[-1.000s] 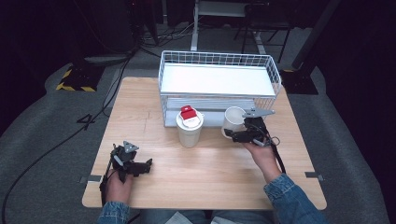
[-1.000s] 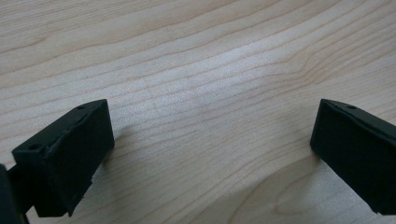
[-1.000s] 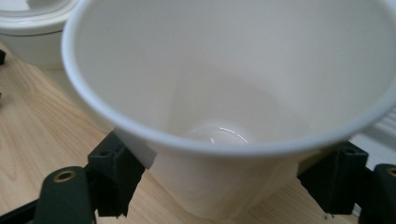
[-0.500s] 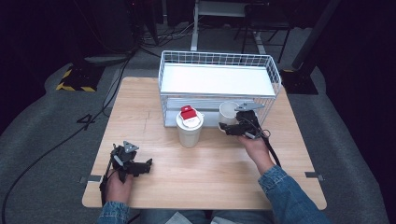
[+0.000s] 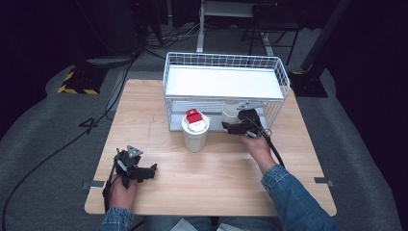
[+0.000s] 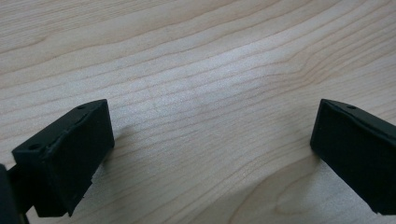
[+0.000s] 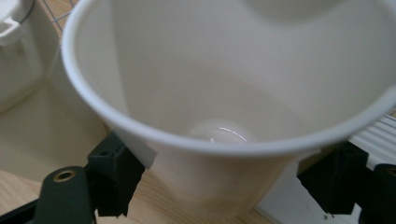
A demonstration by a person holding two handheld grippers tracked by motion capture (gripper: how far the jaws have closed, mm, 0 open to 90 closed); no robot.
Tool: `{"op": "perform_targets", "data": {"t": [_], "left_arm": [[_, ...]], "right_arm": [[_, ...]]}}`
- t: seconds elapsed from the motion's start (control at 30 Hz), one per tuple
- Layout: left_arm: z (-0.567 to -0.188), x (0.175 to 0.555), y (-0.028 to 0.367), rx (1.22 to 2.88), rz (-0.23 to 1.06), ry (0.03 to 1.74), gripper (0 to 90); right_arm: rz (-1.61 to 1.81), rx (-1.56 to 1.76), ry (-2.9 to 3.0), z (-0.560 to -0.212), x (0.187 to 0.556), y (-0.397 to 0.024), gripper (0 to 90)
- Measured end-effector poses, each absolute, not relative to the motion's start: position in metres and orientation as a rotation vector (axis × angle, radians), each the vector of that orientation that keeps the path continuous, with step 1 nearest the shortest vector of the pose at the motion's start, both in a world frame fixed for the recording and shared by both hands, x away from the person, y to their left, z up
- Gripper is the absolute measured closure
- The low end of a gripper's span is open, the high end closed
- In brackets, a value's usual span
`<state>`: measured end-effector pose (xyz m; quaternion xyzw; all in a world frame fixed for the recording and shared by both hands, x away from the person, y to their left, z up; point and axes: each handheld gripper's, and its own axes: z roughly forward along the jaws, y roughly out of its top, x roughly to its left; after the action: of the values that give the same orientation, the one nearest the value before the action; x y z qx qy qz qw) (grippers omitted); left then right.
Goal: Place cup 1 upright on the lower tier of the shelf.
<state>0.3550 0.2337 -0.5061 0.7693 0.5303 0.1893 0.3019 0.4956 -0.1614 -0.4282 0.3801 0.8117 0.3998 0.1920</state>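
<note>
Cup (image 7: 224, 93) apparently in right claw (image 7: 224, 182)

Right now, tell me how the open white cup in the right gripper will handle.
The cup looks like thin paper and is empty inside, so probably very light. Its wall may dent where the right gripper squeezes it. Being tall with a small base, it could tip easily if set down crooked.

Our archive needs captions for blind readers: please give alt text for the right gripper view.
An open white paper cup, empty inside, is clamped between the right gripper and its two black jaws. A light wooden table lies beneath, with a white wire rack behind.
</note>
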Motion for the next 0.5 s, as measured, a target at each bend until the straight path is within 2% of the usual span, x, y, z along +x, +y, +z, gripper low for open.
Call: {"op": "perform_targets", "data": {"t": [0.5], "left_arm": [[-0.506, 0.355, 0.234, 2.042, 0.501, 1.407, 0.1]], "right_arm": [[1.098, 1.071, 2.269, -0.445, 0.511, -0.149, 23.1]]}}
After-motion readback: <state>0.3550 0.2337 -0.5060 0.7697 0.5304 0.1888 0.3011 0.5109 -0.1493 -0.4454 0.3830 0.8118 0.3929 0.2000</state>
